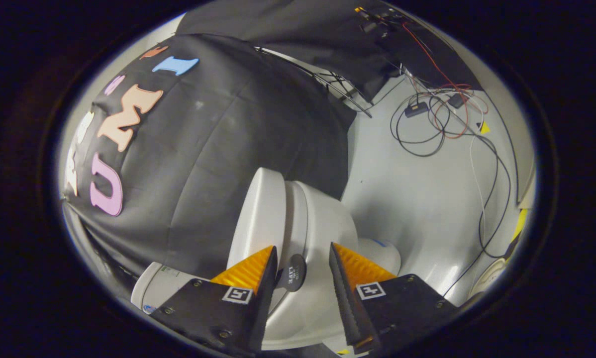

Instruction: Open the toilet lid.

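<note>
We saw the hand-held gripper point(303, 271) released, fingers spread either side of the toilet lid point(258, 214), which stood raised against the tank point(161, 288). Rigid, smooth, hinged plastic; we'd grip its front rim.

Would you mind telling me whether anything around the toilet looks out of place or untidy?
Yes: loose cables, black, red and white, lie tangled across the pale floor beyond the toilet, trailing toward the booth edge. The toilet looks intact. The tongs stand open, its lid's edge between them.
</note>
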`<control>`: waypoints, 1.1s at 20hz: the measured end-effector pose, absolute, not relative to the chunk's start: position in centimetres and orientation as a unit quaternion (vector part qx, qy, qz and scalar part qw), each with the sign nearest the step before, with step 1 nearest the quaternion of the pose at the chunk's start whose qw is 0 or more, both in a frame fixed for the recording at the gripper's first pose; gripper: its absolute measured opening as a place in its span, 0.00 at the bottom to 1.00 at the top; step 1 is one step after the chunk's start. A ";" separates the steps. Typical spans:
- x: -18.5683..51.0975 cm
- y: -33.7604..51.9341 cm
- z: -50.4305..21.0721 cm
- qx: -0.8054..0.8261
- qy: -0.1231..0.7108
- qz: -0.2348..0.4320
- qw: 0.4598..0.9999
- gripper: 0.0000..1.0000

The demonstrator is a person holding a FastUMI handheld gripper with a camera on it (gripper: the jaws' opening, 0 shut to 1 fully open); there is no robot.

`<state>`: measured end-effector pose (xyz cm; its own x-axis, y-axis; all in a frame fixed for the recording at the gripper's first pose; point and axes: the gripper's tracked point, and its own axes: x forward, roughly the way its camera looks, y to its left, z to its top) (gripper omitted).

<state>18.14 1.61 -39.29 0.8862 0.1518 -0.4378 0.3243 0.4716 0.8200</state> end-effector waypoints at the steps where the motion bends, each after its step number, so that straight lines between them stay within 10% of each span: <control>1: 18.4 2.3 -39.4 0.517 0.236 -0.044 0.822 0.57; 5: 18.7 3.5 -39.5 0.543 0.243 -0.021 0.803 0.44; 7: 19.2 3.8 -39.5 0.548 0.241 -0.018 0.801 0.13; 10: 20.7 4.0 -40.7 0.548 0.237 -0.014 0.802 0.02; 22: 18.9 4.1 -34.3 0.479 0.205 -0.016 0.853 0.01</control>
